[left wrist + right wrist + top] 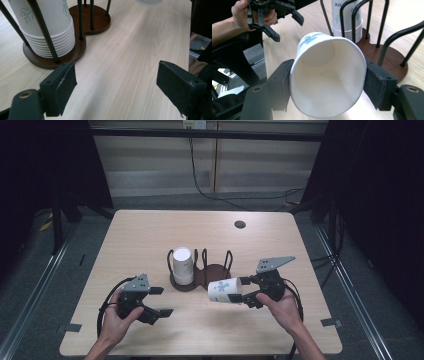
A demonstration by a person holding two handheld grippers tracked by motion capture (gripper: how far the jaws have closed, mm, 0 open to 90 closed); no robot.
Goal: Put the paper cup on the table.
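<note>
Cup transfer, right gripper point(248, 292) clamped on paper cup point(225, 290), cup lying sideways above the table point(150, 227), just right of the rack point(216, 272).
Left gripper point(159, 301) fingers wide, empty. Stack point(182, 265) sits in rack's left bay. Suggest: turn the cup upright before lowering it into the empty right bay; keep squeeze light, thin wall dents easily.
</note>
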